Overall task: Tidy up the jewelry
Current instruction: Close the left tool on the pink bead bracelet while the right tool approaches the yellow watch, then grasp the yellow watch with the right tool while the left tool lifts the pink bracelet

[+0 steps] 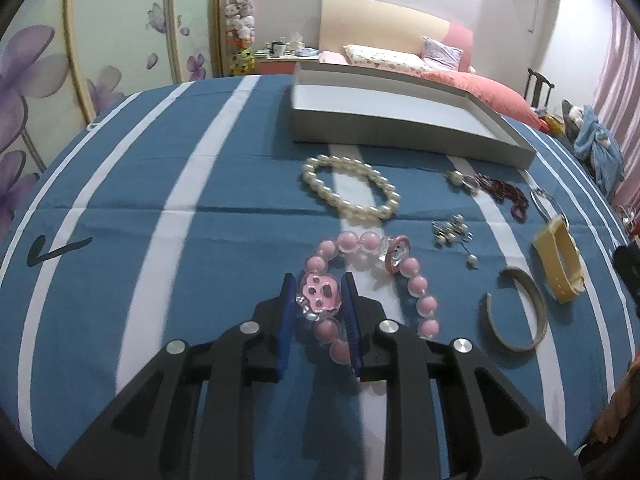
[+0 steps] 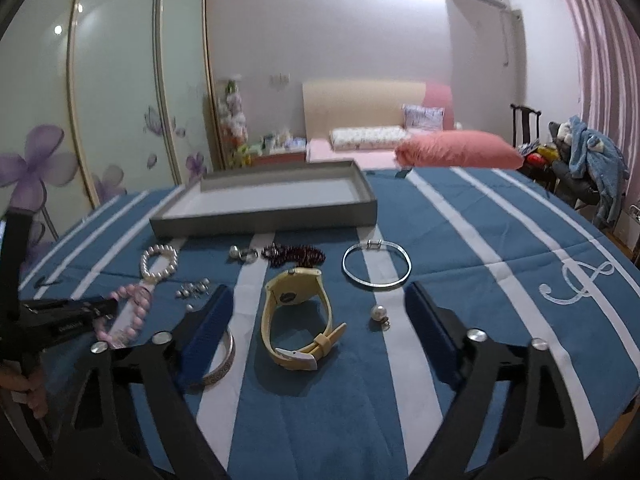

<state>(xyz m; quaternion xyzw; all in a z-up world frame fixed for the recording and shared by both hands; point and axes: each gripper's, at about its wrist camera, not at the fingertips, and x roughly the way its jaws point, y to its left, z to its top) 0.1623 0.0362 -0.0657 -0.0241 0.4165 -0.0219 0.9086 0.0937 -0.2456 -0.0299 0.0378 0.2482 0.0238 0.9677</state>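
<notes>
My left gripper [image 1: 319,294] is shut on the pink charm of a pink bead bracelet [image 1: 362,242], whose beads trail over the blue striped cloth; the bracelet also shows in the right wrist view [image 2: 132,312]. My right gripper [image 2: 318,308] is wide open above a yellow watch [image 2: 298,320]. The grey jewelry tray [image 1: 384,136] lies beyond, seen too in the right wrist view [image 2: 264,222]. A pearl bracelet [image 1: 352,188], silver cuff [image 1: 516,312] and yellow watch [image 1: 560,264] lie to the right of the left gripper.
On the cloth lie a dark red bead string [image 2: 294,255], a thin silver bangle [image 2: 378,266], a single pearl earring [image 2: 378,313], a ring with a pearl [image 2: 242,254] and small pearl studs [image 2: 192,290]. A bed [image 2: 440,148] stands behind the table.
</notes>
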